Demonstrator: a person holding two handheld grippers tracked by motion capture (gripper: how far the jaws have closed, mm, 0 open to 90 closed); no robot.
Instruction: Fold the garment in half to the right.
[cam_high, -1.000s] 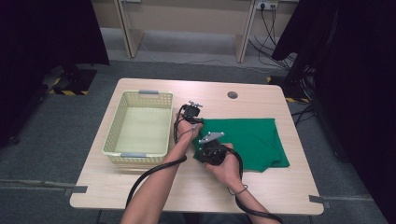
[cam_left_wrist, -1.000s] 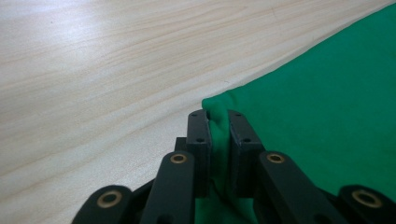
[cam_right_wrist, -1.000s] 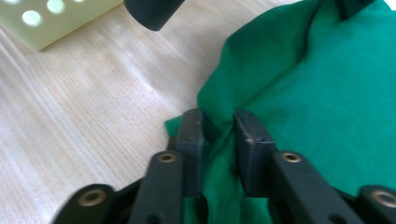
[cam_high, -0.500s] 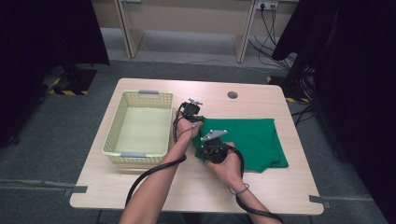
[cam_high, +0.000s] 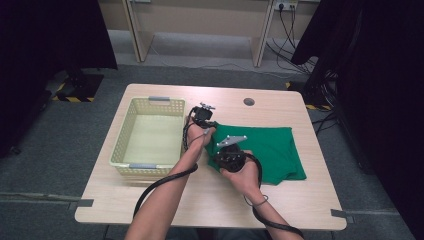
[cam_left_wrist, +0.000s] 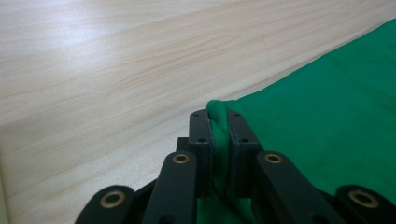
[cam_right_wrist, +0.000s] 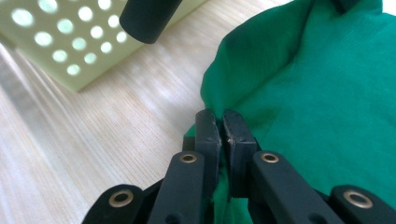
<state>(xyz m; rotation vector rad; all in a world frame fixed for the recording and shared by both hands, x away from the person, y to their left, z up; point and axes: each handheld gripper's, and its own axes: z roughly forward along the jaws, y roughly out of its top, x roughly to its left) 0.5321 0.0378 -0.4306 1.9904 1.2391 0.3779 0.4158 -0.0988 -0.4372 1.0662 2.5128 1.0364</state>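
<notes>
A flat green cloth garment (cam_high: 270, 150) lies on the right half of the pale wooden table (cam_high: 300, 205), its right side spread smooth and reaching toward the table's right edge, its left side bunched where the two tools meet it. A pale yellow perforated plastic basket (cam_high: 150, 137) with grey handle grips stands on the left half of the table, near the cloth but apart from it.

The left gripper (cam_high: 203, 116) sits at the far left corner of the cloth, just beside the basket's right wall. In the left gripper view its jaws are clamped on a fold of the cloth's edge (cam_left_wrist: 219, 121), the green fabric pinched between the two black pads and rising slightly above them; the rest of the cloth slopes away to the right and runs off the frame.

The right gripper (cam_high: 231, 152) is at the near left part of the cloth, held by the right hand (cam_high: 242, 172), which covers the cloth beneath it from above. Its jaws have just been closing, and in the right gripper view they are pressed together on a thin pinch of the green fabric (cam_right_wrist: 220, 126). Beyond them the cloth is heaped in a soft ridge, the basket's wall is blurred at the upper left, and a dark rounded shape at the top edge is cut off and cannot be identified.

The forearms hide part of the table's near middle.
</notes>
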